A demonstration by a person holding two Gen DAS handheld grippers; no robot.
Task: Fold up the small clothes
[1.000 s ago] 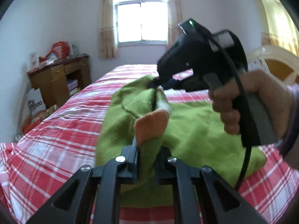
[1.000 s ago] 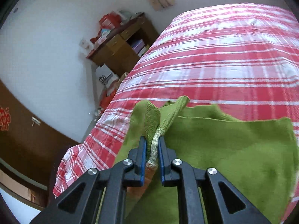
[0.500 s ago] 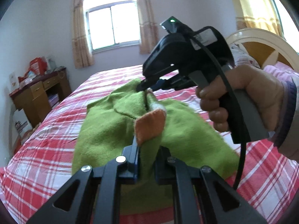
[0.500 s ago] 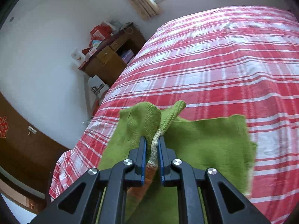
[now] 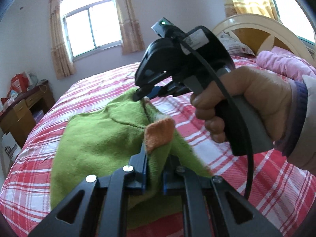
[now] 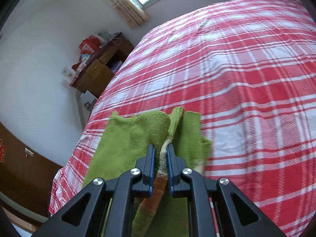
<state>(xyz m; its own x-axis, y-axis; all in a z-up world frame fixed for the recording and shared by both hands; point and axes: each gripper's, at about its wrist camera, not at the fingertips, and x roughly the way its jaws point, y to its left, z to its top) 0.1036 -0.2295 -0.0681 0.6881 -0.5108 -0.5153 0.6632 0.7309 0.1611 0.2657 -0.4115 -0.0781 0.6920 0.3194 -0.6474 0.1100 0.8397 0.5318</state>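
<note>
Two grippers are clamped on one green knit garment (image 5: 94,138) over the plaid bed (image 6: 246,75): the left gripper (image 5: 155,169) near an orange trim, the right gripper (image 6: 160,158) on a ribbed edge. A fold is judged under way; the lifted edge, seemingly a sleeve, should next be laid across the body and released.

The green garment (image 6: 138,138) (pinched by both grippers) now bunches narrower toward the bedspread's (image 6: 246,79) left edge.
</note>
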